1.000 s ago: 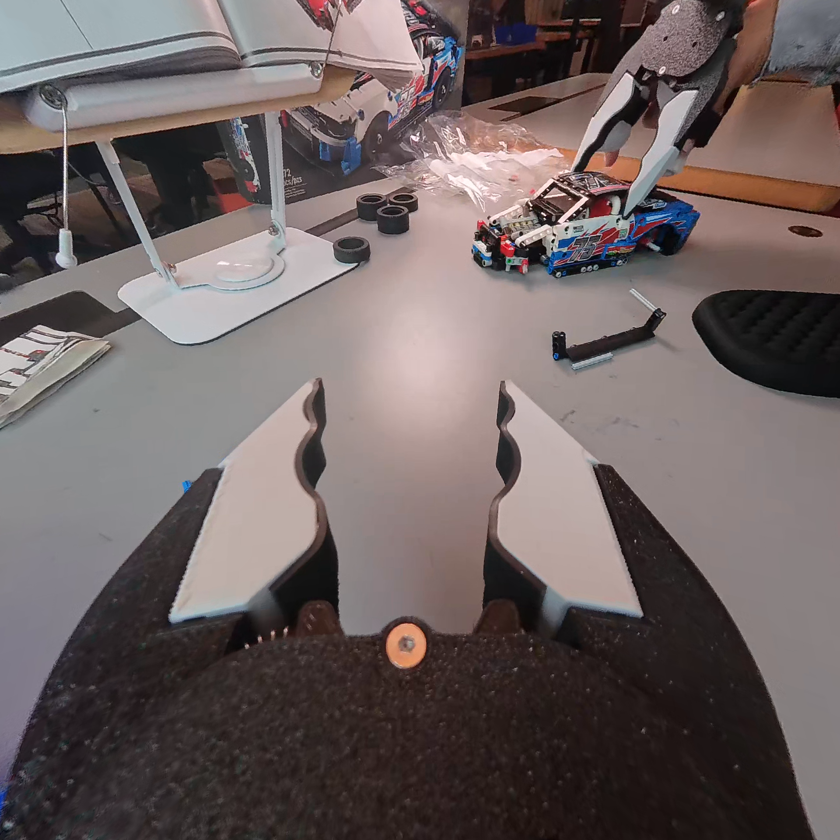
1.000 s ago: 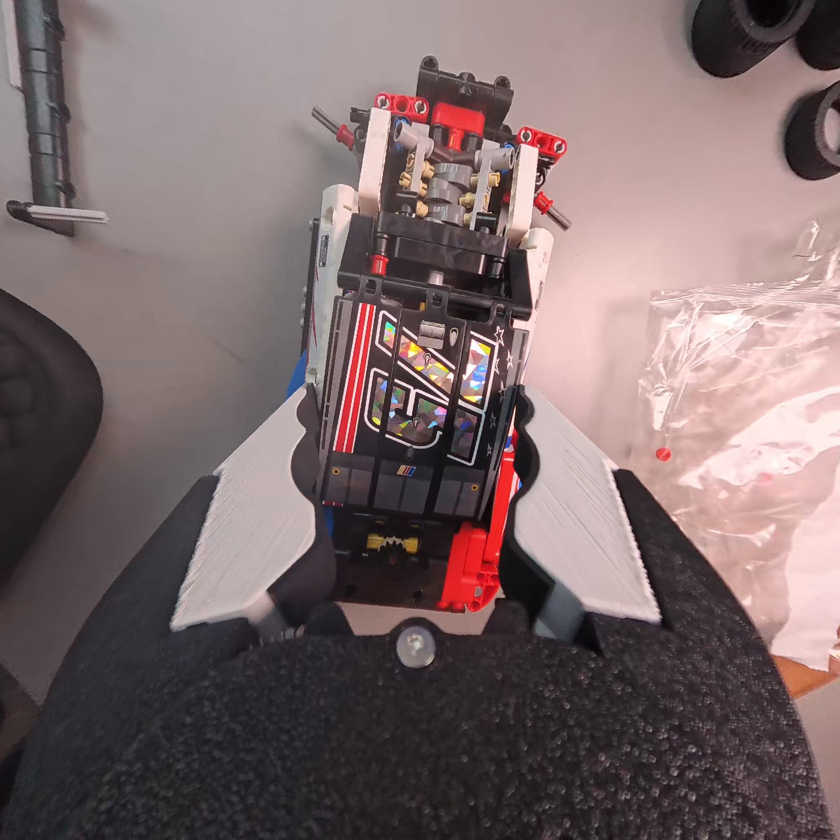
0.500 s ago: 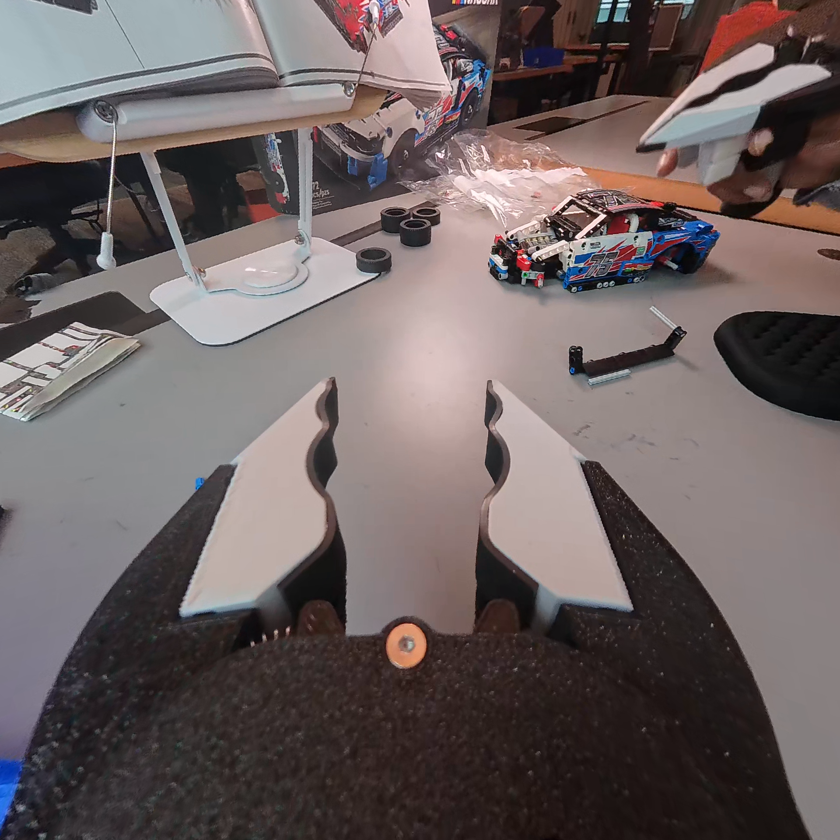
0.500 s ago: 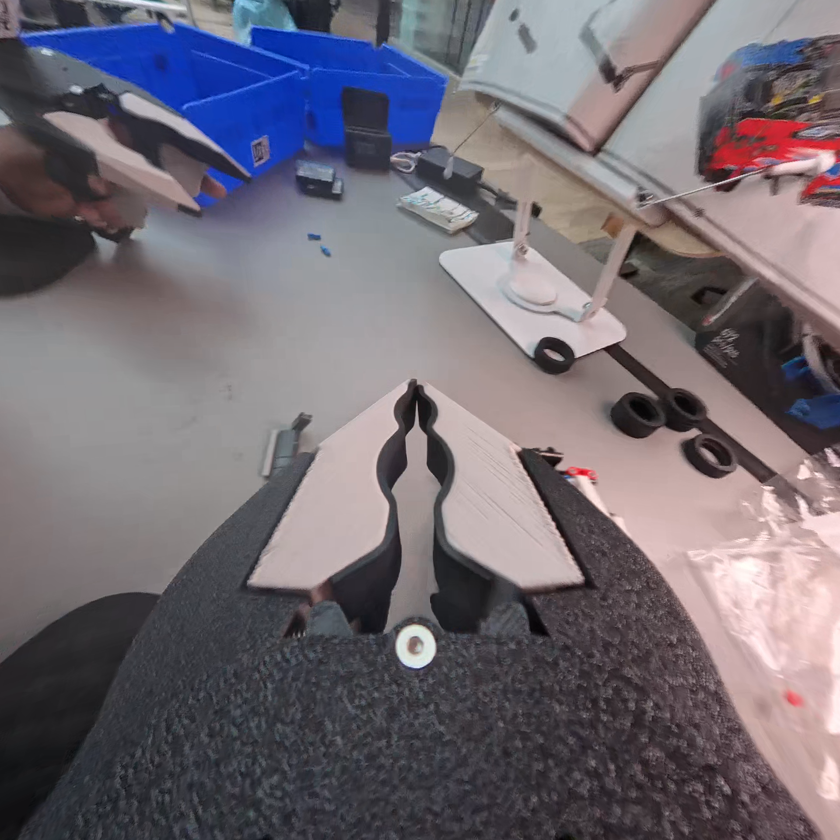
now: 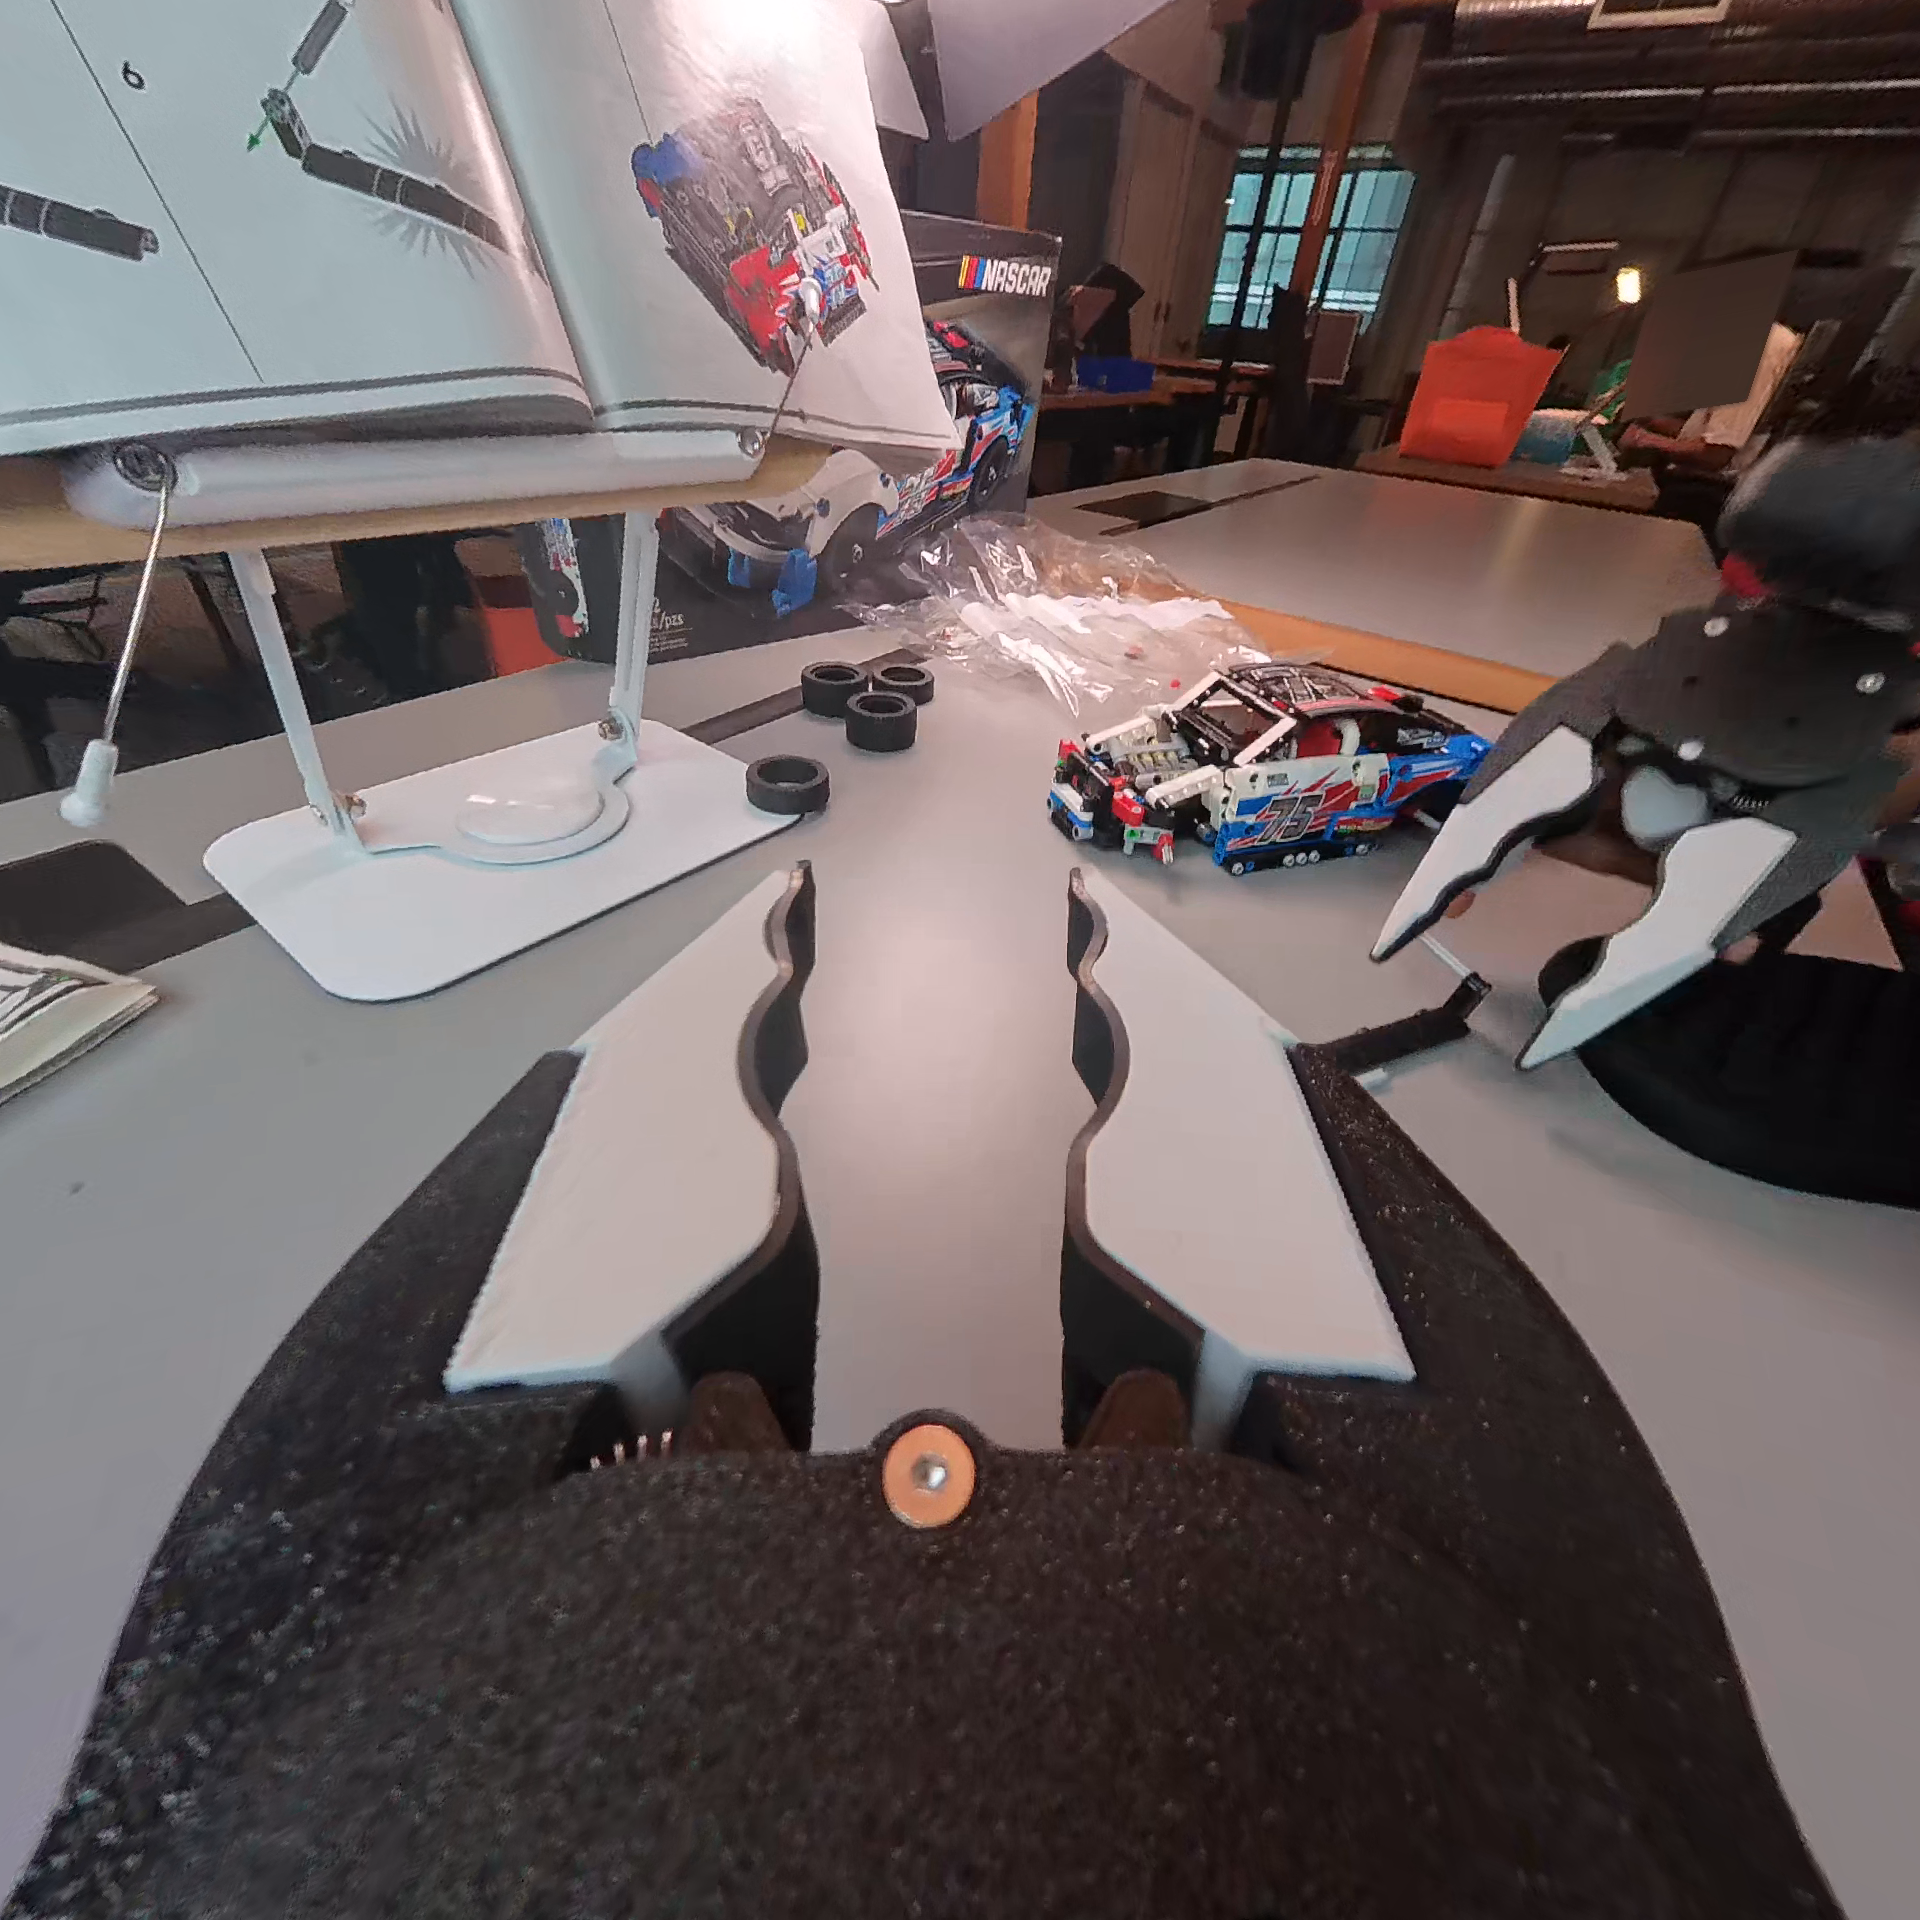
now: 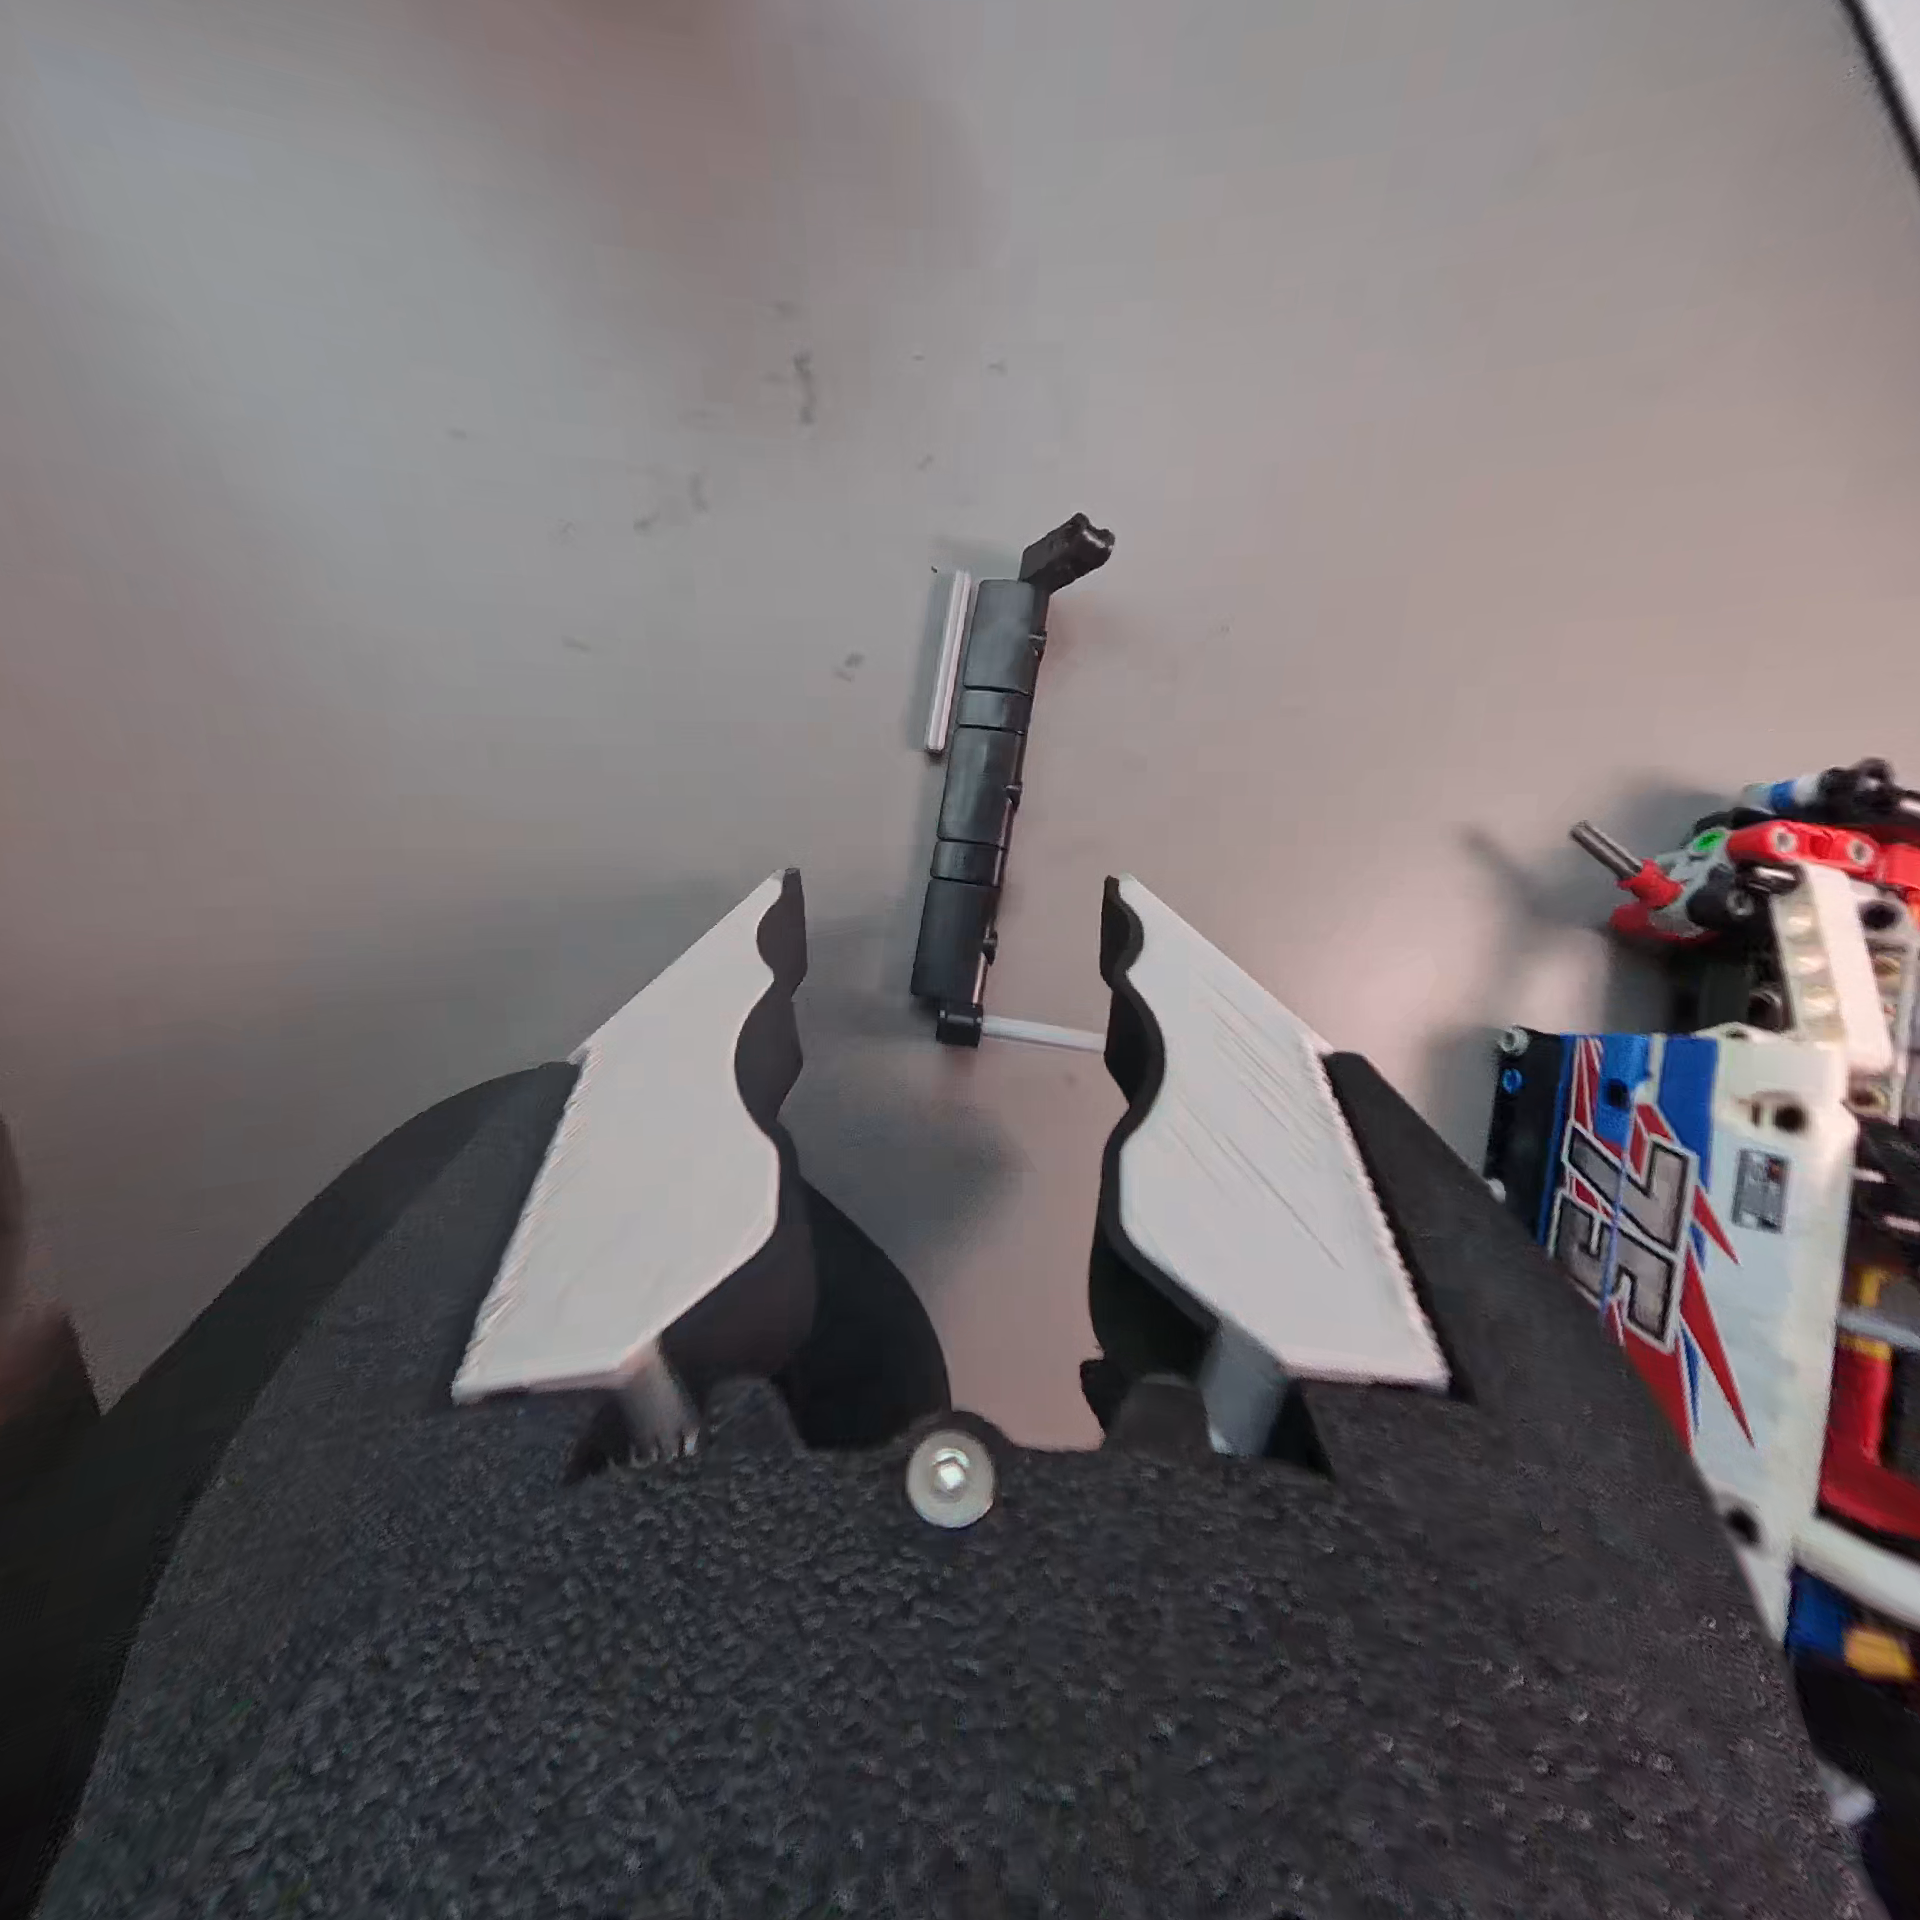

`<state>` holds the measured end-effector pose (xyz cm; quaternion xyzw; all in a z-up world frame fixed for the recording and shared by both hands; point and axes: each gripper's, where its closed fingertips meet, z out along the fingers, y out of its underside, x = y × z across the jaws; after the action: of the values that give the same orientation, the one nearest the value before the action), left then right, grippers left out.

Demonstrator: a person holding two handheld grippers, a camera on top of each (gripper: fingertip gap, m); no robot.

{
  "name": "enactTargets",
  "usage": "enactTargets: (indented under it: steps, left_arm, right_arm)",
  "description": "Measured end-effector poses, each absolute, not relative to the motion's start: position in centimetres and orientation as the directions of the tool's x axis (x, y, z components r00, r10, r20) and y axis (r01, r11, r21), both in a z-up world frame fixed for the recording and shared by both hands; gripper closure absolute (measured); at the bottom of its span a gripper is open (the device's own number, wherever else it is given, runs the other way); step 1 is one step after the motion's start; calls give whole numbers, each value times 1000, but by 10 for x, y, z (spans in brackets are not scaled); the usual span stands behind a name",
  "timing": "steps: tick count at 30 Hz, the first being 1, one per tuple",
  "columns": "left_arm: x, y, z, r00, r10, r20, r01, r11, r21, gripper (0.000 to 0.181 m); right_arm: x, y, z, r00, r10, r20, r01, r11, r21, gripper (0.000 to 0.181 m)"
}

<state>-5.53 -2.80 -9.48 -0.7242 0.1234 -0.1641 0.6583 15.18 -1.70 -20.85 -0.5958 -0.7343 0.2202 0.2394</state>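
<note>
A grey table in a workshop-like room is seen in both views. In the left wrist view, the left gripper is held low over bare tabletop with its jaws spread and nothing between them, much as half a second ago. The right gripper, which was pressed together and raised half a second ago, is now spread and lowered over a black brick-built bar; the bar's near end lies between the fingertips, untouched. A thin white rod lies just beside the bar at 11 o'clock, and a white pin sticks out from the bar's near end toward 3 o'clock. The toy race car, gripped by the right gripper one second ago, stands free on the table at 1 o'clock from the left gripper. Four black tyres lie near a white book stand at 11 o'clock, which holds an open instruction booklet.

In the right wrist view the car is cut off by the frame edge at 3 o'clock. In the left wrist view the bar is partly hidden behind the left gripper's own finger. A black pad is partly covered by the right gripper.
</note>
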Motion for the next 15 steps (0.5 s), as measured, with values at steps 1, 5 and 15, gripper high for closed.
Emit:
enactTargets:
  steps: [1,5,15]
  left_arm:
    - [-55,-22,-91,912,-401,84,49,-96,-994,135]
    - [-58,-2,-89,910,-406,83,48,-97,-994,137]
    - [-54,-13,-112,907,-422,13,-39,-115,-993,139]
  right_arm:
    - [149,-18,-215,-204,975,87,783,216,-583,127]
    - [136,-25,-221,-343,938,60,784,321,-532,164]
    - [45,-54,-203,-581,806,114,609,524,-595,165]
